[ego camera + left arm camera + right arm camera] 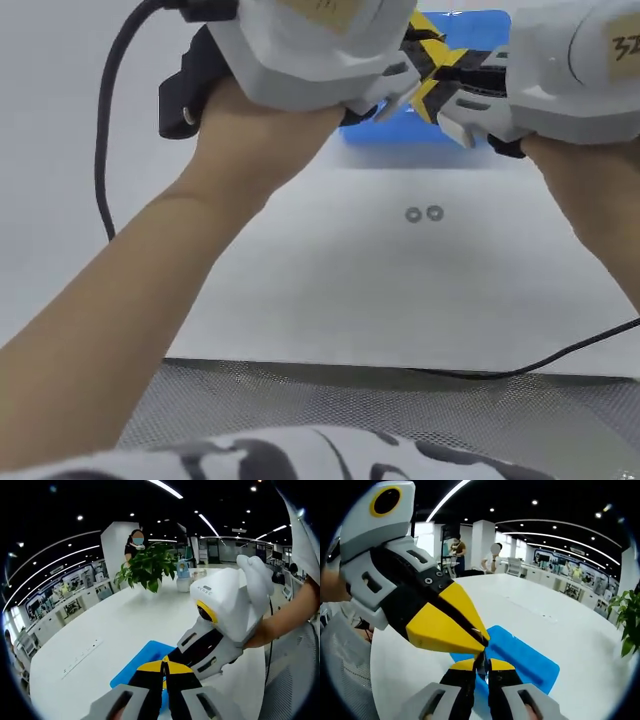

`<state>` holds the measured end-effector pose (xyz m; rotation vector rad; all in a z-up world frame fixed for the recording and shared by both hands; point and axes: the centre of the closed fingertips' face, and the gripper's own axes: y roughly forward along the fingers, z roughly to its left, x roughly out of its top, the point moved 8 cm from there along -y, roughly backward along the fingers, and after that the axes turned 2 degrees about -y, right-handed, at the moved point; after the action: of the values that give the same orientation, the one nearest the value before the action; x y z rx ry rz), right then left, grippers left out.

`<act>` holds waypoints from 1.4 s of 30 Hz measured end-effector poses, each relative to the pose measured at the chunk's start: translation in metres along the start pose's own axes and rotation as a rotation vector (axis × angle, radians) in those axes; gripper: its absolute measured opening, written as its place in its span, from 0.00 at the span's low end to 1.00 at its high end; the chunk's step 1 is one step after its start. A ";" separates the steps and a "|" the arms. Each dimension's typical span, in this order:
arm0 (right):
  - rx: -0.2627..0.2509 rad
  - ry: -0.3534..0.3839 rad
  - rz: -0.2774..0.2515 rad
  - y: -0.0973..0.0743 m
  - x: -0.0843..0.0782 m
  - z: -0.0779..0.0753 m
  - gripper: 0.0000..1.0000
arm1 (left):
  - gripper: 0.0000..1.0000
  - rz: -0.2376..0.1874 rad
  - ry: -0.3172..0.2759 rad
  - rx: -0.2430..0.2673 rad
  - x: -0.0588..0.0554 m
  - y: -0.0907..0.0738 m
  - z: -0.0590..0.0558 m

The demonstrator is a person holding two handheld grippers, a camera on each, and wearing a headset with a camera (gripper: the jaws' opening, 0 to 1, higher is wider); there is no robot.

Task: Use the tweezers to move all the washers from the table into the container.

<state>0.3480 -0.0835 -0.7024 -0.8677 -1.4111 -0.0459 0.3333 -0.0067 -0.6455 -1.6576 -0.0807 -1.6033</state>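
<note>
Head view: a broad white table carries a flat blue rectangular container at its far side, with both grippers meeting tip to tip above it. On the left gripper the yellow-tipped jaws are pressed together. On the right gripper they stand barely apart; whether they pinch anything I cannot tell. Two small metal ring washers lie side by side on the table, nearer the person than the jaws, about midway between the hands.

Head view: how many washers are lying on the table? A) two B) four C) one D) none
A: two washers lie side by side on the white table, on the person's side of the blue container.
</note>
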 end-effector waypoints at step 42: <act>0.119 0.117 0.055 -0.027 -0.035 0.060 0.08 | 0.00 0.082 -0.042 -0.077 -0.028 -0.032 -0.058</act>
<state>0.2763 -0.0855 -0.7240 -0.7922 -1.2672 0.0286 0.2627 -0.0050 -0.6620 -1.7311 0.0278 -1.5273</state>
